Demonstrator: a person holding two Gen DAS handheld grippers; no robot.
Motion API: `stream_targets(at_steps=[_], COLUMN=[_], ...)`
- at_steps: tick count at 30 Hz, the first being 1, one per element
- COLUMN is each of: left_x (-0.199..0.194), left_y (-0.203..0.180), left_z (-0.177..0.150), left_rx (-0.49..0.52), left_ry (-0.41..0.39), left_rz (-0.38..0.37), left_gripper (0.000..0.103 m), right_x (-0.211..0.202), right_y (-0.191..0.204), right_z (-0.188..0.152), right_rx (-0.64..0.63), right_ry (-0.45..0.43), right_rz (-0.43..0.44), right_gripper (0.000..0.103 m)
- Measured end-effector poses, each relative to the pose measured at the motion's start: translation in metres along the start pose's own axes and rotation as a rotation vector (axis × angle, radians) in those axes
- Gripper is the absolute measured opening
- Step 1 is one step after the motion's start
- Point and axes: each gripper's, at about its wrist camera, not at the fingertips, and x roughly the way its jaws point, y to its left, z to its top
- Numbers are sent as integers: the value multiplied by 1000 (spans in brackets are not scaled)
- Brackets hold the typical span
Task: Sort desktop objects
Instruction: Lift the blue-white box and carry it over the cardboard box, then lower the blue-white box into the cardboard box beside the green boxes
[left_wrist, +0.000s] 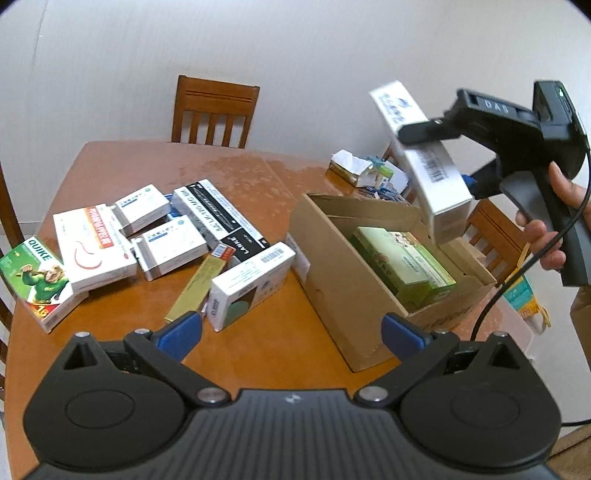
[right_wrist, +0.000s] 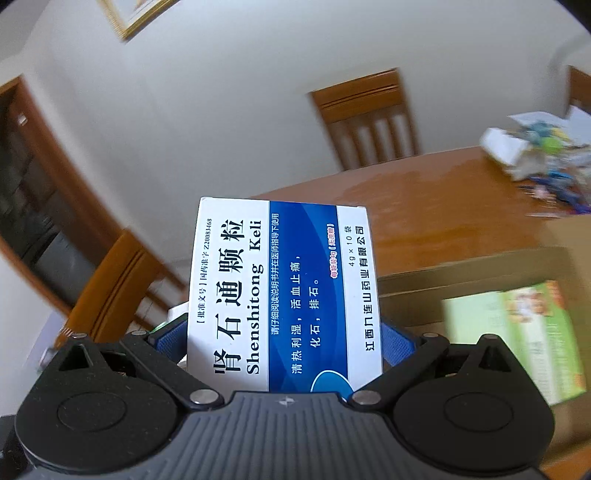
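Over the cardboard box (left_wrist: 369, 258), my right gripper (right_wrist: 284, 336) clamps the light, crushable medicine carton (right_wrist: 273, 295) across its flat faces; left gripper (left_wrist: 291, 332) gapes empty.

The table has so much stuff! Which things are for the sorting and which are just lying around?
For the sorting:
- blue and white box in the right hand-held gripper
- cardboard box
- green box inside it
- pile of boxes

Just lying around:
- chair
- paper clutter
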Motion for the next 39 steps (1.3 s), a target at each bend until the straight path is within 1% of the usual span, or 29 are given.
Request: stream_targets(at_steps=[4, 6, 12, 18, 24, 26, 30, 33, 39], left_x=[4, 6, 13, 22, 29, 31, 34, 35, 38], left_y=[-10, -14, -24, -36, -45, -45, -43, -41, -37], left_z=[0, 1, 3, 11, 12, 11, 9, 8, 8], left_rx=[22, 29, 52, 86, 122, 125, 115, 110, 100], left_ry=[8, 10, 20, 14, 21, 27, 40, 43, 54], left_rz=[3, 6, 6, -6, 3, 2, 7, 10, 15], left_gripper=[103, 103, 103, 103, 103, 103, 103, 103, 103], right_x=[-10, -6, -1, 9, 20, 27, 44, 56, 78], right_y=[-33, -44, -64, -65, -61, -61, -55, -51, -40], right_z=[1, -1, -12, -18, -25, -27, -31, -31, -29], right_rx=[48, 69, 93, 93, 85, 82, 47, 37, -8], right_ry=[-16, -15, 3, 48, 105, 133, 192, 225, 257], right_rz=[-54, -72, -76, -72, -82, -94, -148, -155, -216], right_gripper=[102, 102, 102, 102, 102, 102, 102, 102, 102])
